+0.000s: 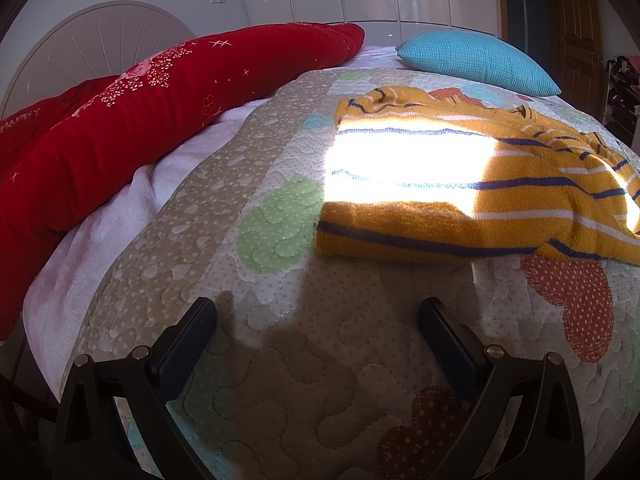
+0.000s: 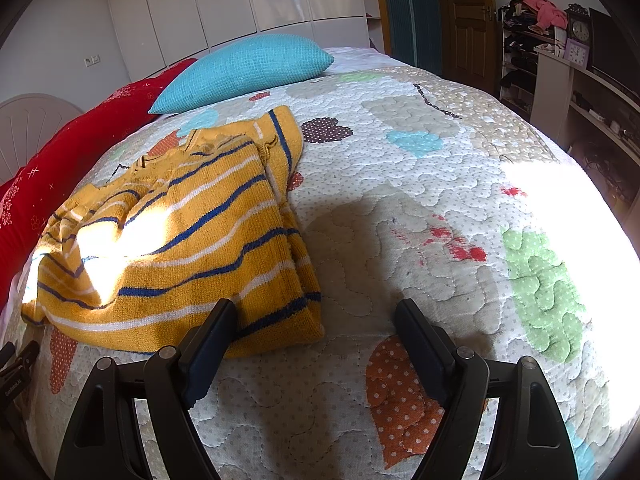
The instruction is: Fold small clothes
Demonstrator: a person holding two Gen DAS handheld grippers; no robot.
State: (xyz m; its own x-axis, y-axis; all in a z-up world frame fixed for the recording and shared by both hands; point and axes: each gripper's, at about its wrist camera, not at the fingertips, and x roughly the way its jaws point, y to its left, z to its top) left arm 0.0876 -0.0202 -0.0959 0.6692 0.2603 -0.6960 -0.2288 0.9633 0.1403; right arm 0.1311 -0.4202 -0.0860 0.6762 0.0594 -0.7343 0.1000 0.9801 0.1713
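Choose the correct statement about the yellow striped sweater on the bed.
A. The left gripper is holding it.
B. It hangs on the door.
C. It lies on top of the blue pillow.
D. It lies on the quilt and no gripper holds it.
D: the yellow striped sweater lies on the quilt, and the left gripper and right gripper are both open and empty.

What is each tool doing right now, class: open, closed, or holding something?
Left tool: open, holding nothing, short of the yellow striped sweater.
Right tool: open, holding nothing, its left finger at the sweater's near edge.
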